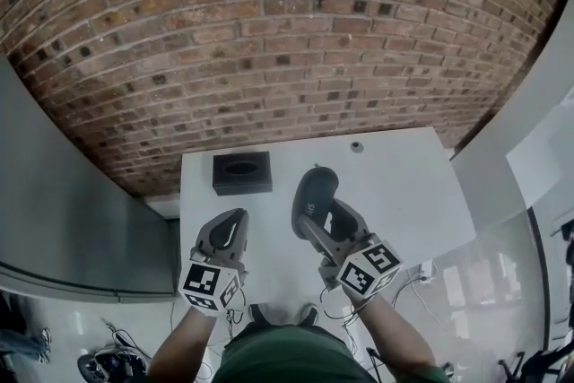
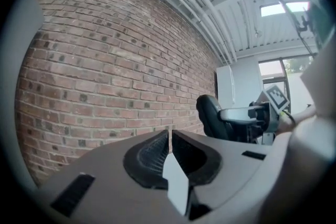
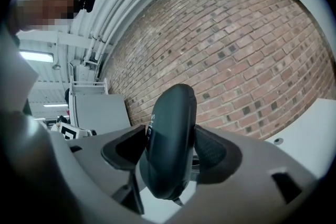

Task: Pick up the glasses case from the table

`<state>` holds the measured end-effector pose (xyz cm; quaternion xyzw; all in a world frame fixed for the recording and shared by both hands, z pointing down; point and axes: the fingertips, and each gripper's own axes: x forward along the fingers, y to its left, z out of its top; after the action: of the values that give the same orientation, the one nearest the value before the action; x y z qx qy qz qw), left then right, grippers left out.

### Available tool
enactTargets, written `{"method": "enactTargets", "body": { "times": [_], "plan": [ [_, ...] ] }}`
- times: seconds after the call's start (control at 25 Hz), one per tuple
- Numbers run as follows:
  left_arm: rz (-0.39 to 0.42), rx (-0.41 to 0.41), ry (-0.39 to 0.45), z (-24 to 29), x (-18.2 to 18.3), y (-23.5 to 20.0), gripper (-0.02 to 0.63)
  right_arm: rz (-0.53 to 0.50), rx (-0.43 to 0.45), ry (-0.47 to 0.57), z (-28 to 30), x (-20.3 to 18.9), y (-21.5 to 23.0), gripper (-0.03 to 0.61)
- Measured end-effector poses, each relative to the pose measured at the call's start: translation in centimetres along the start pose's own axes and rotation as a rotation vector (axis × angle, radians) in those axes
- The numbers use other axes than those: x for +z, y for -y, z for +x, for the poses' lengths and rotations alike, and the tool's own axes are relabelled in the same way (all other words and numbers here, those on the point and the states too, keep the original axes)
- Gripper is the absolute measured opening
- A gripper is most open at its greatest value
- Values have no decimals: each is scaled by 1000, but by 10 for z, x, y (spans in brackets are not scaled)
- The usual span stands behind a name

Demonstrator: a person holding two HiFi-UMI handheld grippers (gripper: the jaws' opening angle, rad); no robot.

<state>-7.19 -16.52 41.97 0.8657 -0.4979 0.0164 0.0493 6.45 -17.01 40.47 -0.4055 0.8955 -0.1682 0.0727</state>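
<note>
Gripping the dark oval glasses case in the right gripper, on edge, pads pressed on both broad faces, probably for the flattest, surest hold. Carried well above the white table, in front of the brick wall, so judged as picked up already. Nothing in the left gripper: jaws closed together, parked beside and apart, likely to stay clear. Left on the table: a black box near the far edge.
</note>
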Motion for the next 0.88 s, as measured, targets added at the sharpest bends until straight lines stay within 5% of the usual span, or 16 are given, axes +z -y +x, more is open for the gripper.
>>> {"method": "enactTargets", "body": {
  "times": [0.44,0.88],
  "plan": [
    [-16,-25,16,-4,8,12,14,132,-50,169,-33,50,15,293],
    [-18,-14,7,-5,6,6,14,165,-29,224,-38,65,17,291]
  ]
}}
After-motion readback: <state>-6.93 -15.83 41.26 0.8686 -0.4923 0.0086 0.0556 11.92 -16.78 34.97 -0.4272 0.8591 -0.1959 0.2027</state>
